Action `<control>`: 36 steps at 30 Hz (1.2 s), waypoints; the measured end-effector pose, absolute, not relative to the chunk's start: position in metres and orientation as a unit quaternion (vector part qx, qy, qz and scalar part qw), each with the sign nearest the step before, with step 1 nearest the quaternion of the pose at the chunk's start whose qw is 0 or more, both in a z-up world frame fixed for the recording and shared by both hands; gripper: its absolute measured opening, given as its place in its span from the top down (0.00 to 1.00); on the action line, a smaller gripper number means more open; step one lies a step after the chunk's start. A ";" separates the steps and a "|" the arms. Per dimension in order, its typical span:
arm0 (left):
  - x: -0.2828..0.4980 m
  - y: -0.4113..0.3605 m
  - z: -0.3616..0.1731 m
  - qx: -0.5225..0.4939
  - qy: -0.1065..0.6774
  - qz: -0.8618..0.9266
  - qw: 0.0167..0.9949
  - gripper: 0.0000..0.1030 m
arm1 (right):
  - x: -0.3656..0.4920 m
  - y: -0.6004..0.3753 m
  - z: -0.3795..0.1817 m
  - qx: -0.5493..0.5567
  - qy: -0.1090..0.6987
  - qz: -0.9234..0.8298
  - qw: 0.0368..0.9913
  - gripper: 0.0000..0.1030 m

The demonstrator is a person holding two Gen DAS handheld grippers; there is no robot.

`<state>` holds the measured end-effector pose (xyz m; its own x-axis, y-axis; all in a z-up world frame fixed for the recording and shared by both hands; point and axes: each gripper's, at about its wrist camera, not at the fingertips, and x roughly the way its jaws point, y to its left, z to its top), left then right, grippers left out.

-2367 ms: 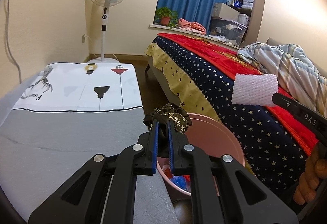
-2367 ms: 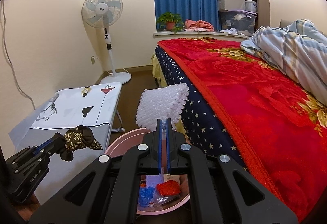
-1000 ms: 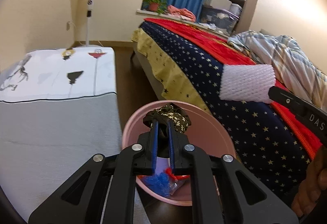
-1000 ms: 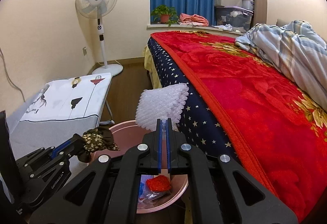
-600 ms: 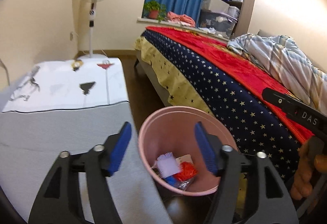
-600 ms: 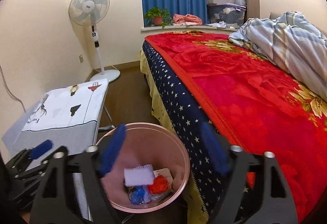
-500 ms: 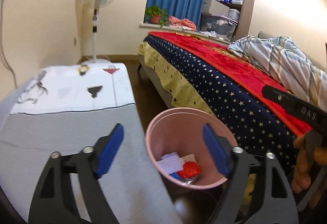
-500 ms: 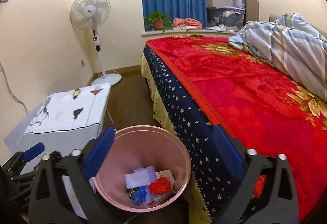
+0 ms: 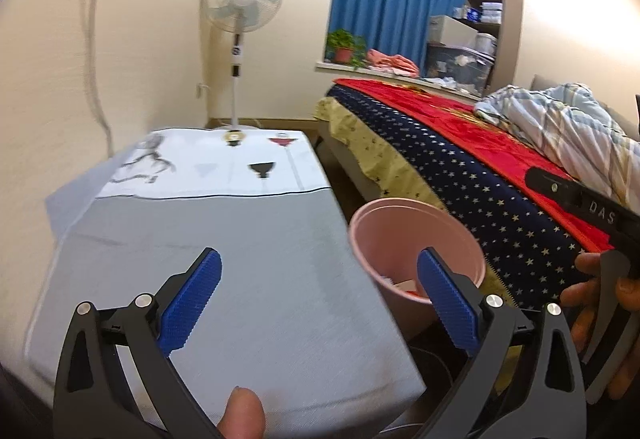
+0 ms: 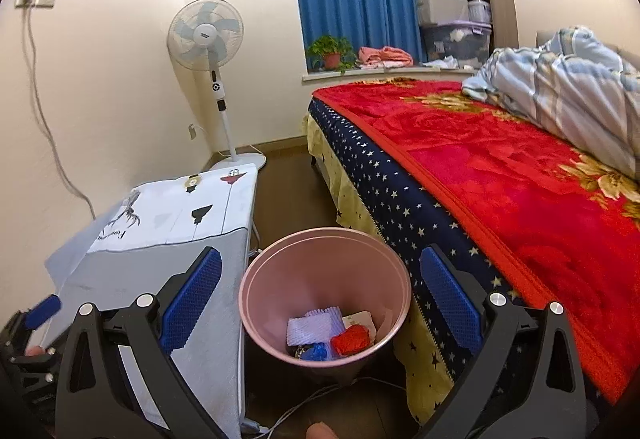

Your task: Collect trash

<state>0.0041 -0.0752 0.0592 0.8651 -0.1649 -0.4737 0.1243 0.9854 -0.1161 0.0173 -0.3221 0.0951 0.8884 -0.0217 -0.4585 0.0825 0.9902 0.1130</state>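
A pink trash bin [image 10: 325,255] stands on the floor between the covered table and the bed; it also shows in the left wrist view [image 9: 416,227]. Inside it lie a white foam net [image 10: 316,329], a red scrap [image 10: 352,341], a blue scrap [image 10: 316,353] and a card. My right gripper [image 10: 320,299] is open and empty, above and in front of the bin. My left gripper [image 9: 318,301] is open and empty over the table's near corner, left of the bin. The right gripper's body [image 9: 580,199] shows at the right of the left wrist view.
A table under a grey and white cloth [image 9: 224,223] stands at the left. A bed with a red and starry blue blanket [image 10: 500,175] fills the right, a striped duvet [image 10: 560,79] on it. A standing fan [image 10: 206,35] stands by the wall. Cables lie on the floor near the bin.
Both grippers opened and let go: the dark patterned cloth and the white foam net fell into the bin. Both grippers have since pulled back and up, the left one over the table.
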 end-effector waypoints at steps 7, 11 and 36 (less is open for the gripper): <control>-0.033 -0.053 0.049 -0.050 0.254 -0.042 0.965 0.08 | -0.010 -0.294 0.077 0.061 0.258 0.000 0.964 0.05; -0.041 -0.044 0.041 -0.051 0.263 -0.029 0.963 0.08 | -0.025 -0.273 0.071 0.040 0.256 0.006 0.966 0.05; -0.033 -0.032 0.011 -0.032 0.286 0.015 0.958 0.08 | -0.009 -0.238 0.044 0.013 0.287 0.015 0.958 0.05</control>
<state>-0.0328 -0.0322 0.0106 0.8358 0.0097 -0.5489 -0.0463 0.9975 -0.0528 -0.0088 -0.2379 0.0444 0.8351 0.0369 -0.5488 -0.0218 0.9992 0.0340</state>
